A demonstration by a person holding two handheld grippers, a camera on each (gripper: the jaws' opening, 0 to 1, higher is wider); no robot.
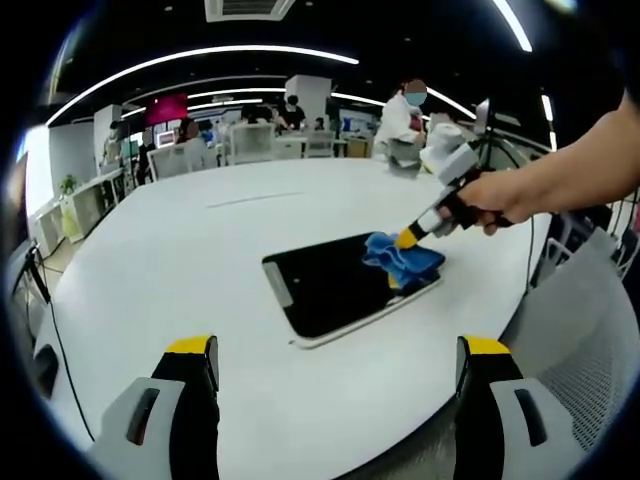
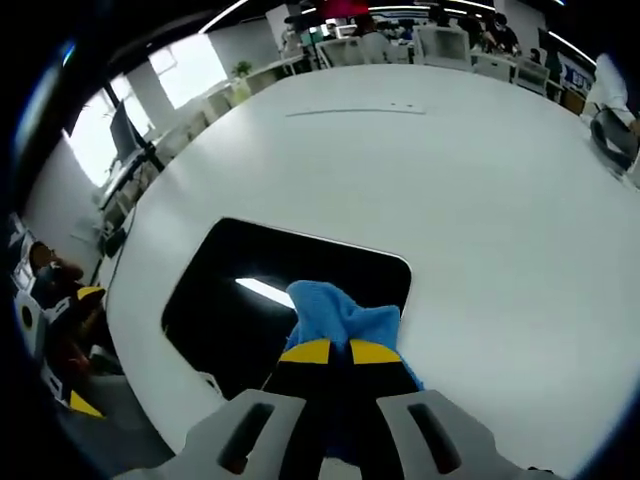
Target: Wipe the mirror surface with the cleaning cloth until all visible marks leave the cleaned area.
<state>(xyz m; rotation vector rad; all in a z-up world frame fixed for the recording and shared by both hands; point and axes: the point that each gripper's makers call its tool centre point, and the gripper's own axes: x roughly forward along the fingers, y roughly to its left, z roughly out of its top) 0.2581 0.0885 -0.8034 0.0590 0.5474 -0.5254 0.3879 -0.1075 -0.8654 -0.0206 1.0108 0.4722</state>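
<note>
Across the left gripper view, the white counter (image 1: 200, 260) runs wide, and the mirror (image 1: 335, 285), a dark rounded slab with a pale rim, lies flat just right of centre. Blue cleaning cloth (image 1: 402, 258) sits bunched on the mirror's edge at 2 o'clock. Right tool (image 1: 406, 238) enters from 2 o'clock, held by a person's hand (image 1: 492, 195), its yellow tips pressed into the cloth. Left tool (image 1: 335, 352) hangs low at 6 o'clock, jaws spread wide with nothing between them, well apart from the mirror. People and desks show far off at 12 o'clock. From the right gripper view, the mirror (image 2: 250, 300) fills the lower centre, with a bright ceiling-light reflection on its dark face. Right tool (image 2: 331, 351) rises from 6 o'clock, jaws pinched tight on the cleaning cloth (image 2: 335, 312), which bulges forward from the tips and rests on the glass. No marks can be made out on the dark surface at this size. Judgement: wiping is under way, with most of the mirror toward 10 o'clock probably yet to cover. To do it well, keep the cloth flat and pressed down, sweep in overlapping passes, and keep the yellow tips off the glass; the slab could slide, so the free left tool might steady its near edge.
</note>
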